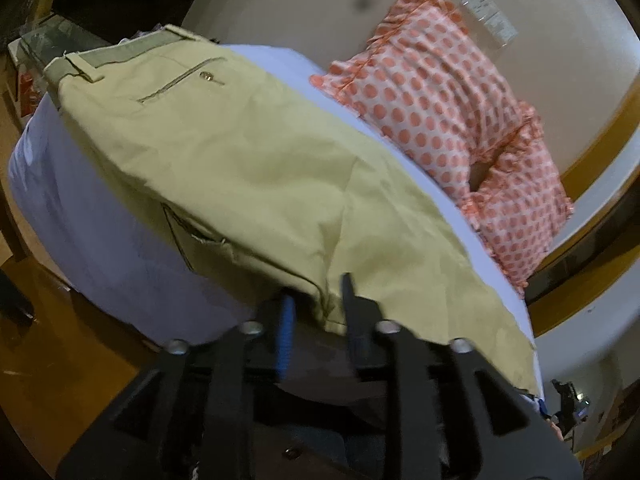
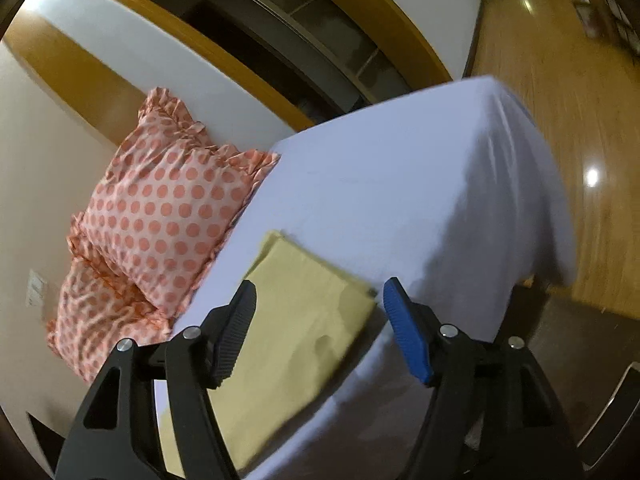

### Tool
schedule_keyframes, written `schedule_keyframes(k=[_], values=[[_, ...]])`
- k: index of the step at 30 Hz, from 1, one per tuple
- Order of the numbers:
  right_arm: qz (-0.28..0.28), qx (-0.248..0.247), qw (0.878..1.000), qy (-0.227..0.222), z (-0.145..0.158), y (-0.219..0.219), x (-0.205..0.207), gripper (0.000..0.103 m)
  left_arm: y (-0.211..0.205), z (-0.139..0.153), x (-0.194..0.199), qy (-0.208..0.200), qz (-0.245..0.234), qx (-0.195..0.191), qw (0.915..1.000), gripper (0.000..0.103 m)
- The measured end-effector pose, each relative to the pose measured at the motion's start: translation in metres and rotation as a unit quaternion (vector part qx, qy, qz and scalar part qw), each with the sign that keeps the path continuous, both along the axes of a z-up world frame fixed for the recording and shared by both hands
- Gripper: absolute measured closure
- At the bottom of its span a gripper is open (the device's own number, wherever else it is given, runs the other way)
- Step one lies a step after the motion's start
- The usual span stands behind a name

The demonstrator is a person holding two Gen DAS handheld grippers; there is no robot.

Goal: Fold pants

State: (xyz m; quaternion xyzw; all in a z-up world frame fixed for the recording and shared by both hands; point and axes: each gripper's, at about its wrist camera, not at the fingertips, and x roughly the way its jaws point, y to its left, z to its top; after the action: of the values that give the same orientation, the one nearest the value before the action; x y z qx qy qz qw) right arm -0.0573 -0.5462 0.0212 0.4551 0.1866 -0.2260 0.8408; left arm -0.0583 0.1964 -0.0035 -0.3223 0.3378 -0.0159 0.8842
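Khaki pants (image 1: 248, 168) lie flat along the white bed (image 1: 100, 240), waistband and back pocket at the far left. My left gripper (image 1: 318, 300) is at the bed's near edge, its jaws closed on the pants' near edge. In the right wrist view the leg end of the pants (image 2: 296, 320) lies on the bed (image 2: 400, 184) by its near edge. My right gripper (image 2: 320, 312) is open just above the leg end, empty, with one finger on each side of it.
Two orange polka-dot pillows (image 1: 452, 120) lean against the wall along the bed's far side; they also show in the right wrist view (image 2: 168, 208). Wooden floor (image 2: 560, 100) lies beyond the bed's end. A dark window with a wooden frame (image 2: 280, 40) is behind the bed.
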Motion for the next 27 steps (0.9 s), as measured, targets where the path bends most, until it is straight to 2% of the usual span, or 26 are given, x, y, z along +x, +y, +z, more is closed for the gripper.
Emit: schedule_keyframes(k=[1,3,7,9,11,13,15,16,20,23,25,27], values=[[0.003,-0.004,1.0,0.003,-0.001,0.0,0.002,0.036,0.0,0.001,-0.004,-0.009,0.002,0.001,1.0,0.06],[0.01,-0.014,1.0,0.014,-0.005,0.0,0.007,0.038,-0.002,0.0,-0.01,-0.018,0.0,0.004,0.9998,0.058],[0.029,-0.033,0.999,0.022,-0.009,0.013,0.012,0.045,-0.001,-0.008,-0.023,-0.023,-0.005,-0.022,0.9995,0.058],[0.06,-0.023,0.998,0.012,-0.012,0.023,0.017,0.058,-0.002,-0.011,-0.028,-0.028,-0.005,-0.027,0.9992,0.058],[0.08,-0.032,0.996,0.009,-0.014,0.033,0.019,0.065,-0.004,-0.012,-0.03,-0.032,-0.01,-0.03,0.999,0.056],[0.087,-0.056,0.995,0.012,-0.014,0.042,0.023,0.067,-0.006,-0.014,-0.03,-0.035,-0.015,-0.035,0.9986,0.054],[0.089,-0.063,0.994,0.014,-0.015,0.044,0.027,0.093,-0.007,-0.015,-0.029,-0.034,-0.017,-0.032,0.9988,0.052],[0.089,-0.067,0.994,0.016,-0.016,0.044,0.028,0.097,-0.008,-0.015,-0.029,-0.034,-0.017,-0.029,0.9988,0.051],[0.103,-0.113,0.988,0.022,-0.016,0.05,0.036,0.1,-0.002,-0.018,-0.033,-0.043,-0.011,-0.032,0.9985,0.048],[0.107,-0.115,0.988,-0.002,-0.002,0.055,0.041,0.1,0.003,-0.015,-0.039,-0.048,0.004,-0.013,0.9988,0.037],[0.135,-0.124,0.982,-0.032,0.017,0.07,0.055,0.1,0.005,-0.014,-0.043,-0.051,0.015,-0.001,0.9986,0.031],[0.187,-0.139,0.97,-0.064,0.042,0.099,0.076,0.1,0.007,-0.014,-0.044,-0.053,0.016,0.0,0.9985,0.03]])
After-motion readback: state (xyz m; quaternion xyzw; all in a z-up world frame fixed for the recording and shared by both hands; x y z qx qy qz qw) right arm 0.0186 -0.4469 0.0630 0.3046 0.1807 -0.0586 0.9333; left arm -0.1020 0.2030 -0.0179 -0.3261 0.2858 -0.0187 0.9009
